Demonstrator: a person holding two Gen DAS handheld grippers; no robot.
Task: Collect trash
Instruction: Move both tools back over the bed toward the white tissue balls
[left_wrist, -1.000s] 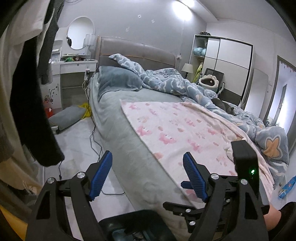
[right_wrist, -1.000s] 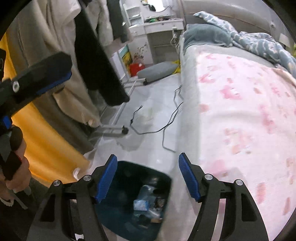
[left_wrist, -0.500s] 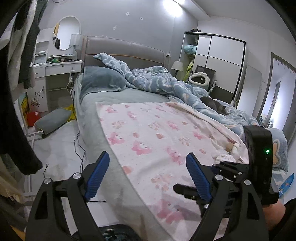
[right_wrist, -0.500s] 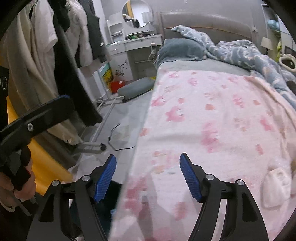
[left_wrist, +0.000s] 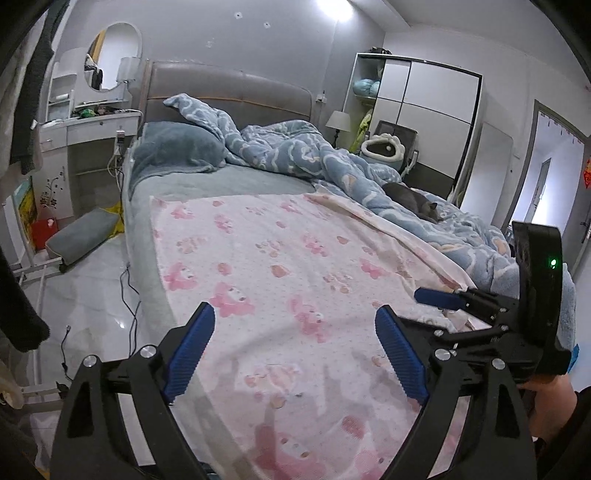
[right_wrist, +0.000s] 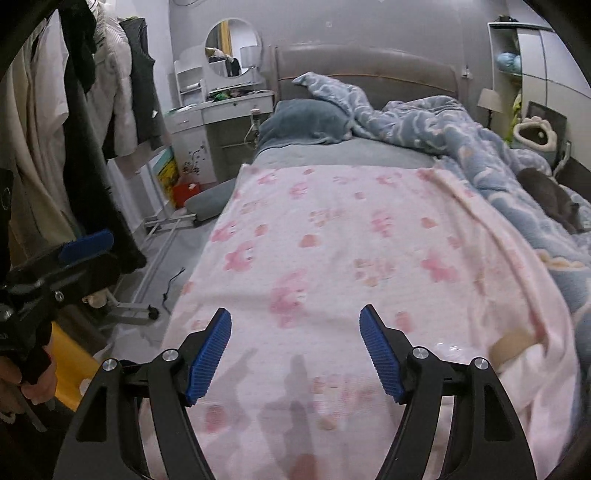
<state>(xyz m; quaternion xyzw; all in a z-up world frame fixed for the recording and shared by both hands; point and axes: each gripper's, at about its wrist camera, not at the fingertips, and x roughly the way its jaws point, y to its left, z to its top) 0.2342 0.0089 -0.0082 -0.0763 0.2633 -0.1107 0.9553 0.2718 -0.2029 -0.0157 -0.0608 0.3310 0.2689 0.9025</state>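
Pink paw-print blanket covers bed, blue duvet bunched beside. Left hand-held gripper just widened, empty; right hand-held gripper apart, empty. Trash indiscernible.

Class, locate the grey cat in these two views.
The grey cat lies on the blue duvet at the bed's right side, beyond the pink blanket; in the right wrist view it is at far right.

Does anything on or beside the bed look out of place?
Yes. A grey cushion lies on the floor beside the bed, not on it, and black cables trail loose across the tiles.
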